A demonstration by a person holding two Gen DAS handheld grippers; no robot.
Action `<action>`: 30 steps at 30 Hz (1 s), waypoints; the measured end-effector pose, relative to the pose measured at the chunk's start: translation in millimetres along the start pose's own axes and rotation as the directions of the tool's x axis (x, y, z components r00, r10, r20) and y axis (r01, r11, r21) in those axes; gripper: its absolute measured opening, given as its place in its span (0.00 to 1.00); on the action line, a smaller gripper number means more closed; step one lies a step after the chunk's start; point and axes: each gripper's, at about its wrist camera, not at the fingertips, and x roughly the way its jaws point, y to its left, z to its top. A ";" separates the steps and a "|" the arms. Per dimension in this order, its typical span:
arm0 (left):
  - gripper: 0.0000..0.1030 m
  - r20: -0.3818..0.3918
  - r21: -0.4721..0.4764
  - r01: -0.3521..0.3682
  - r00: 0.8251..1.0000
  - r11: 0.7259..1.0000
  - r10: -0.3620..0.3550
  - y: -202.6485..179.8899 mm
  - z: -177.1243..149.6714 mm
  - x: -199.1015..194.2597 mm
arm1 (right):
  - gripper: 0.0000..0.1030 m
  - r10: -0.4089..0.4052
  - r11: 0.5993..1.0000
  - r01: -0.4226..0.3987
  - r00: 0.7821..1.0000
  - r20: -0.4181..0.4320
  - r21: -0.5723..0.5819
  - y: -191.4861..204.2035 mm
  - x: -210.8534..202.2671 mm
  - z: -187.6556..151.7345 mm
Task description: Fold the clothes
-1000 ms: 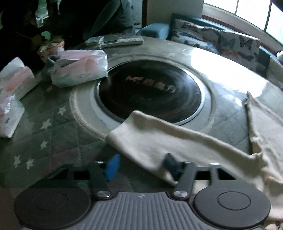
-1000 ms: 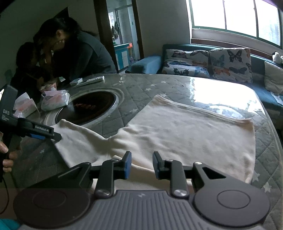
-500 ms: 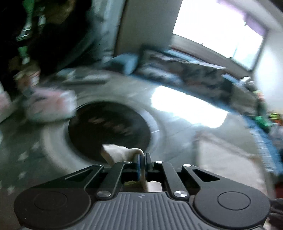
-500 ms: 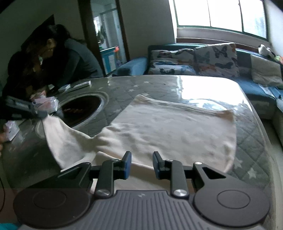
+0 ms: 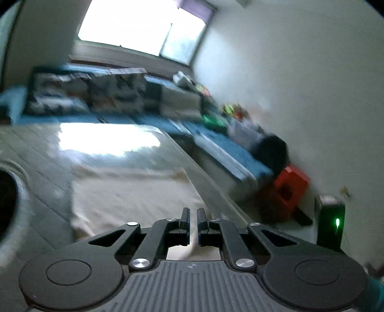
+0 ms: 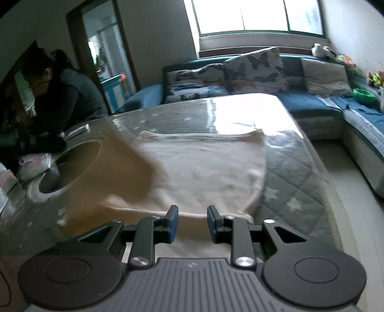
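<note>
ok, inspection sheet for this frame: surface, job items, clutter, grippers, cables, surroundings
Surface: grey star-quilted table under a glossy cover, dark round inset at left.
Job's things: cream garment spread flat, one blurred part lifted at left.
Clutter: tissue packs, remote at the far edge.
Grippers: left gripper shut on cream cloth; right gripper open, at the garment's near edge.
Cables: nothing seen.
Surroundings: blue sofa, butterfly cushions, window, seated person.

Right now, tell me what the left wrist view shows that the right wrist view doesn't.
Left wrist only: the left hand-held gripper pinching a strip of the cream garment, plus a red stool. Right wrist only: the open right hand-held gripper, a seated person and the lifted sleeve, blurred. Both: garment, quilted table, blue sofa.
</note>
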 end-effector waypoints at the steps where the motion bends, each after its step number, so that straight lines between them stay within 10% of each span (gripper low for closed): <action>1: 0.08 -0.029 0.000 -0.008 1.000 1.000 0.008 2.1 -1.1 4.2 | 0.25 -0.006 1.000 0.006 1.000 0.000 0.004 -2.4 -2.1 -0.8; 6: 0.30 -0.109 0.053 -0.125 0.986 0.991 0.130 10.8 -12.2 11.6 | 0.25 -0.015 1.000 0.015 1.000 0.004 0.022 -10.3 -11.3 -2.0; 14: 0.36 -0.210 0.095 -0.233 0.946 0.968 0.248 42.1 -45.6 23.9 | 0.25 0.023 1.000 -0.023 0.997 -0.067 -0.006 4.2 6.9 -8.5; 22: 0.47 -0.205 0.158 -0.192 0.953 0.969 0.222 46.5 -36.4 30.2 | 0.25 -0.041 0.999 0.040 0.995 -0.095 -0.015 16.1 22.6 -17.1; 30: 0.61 -0.292 0.230 -0.110 0.940 0.967 0.177 44.1 -24.1 63.4 | 0.04 -0.190 0.981 0.189 0.980 -0.052 -0.034 36.1 16.7 -16.5</action>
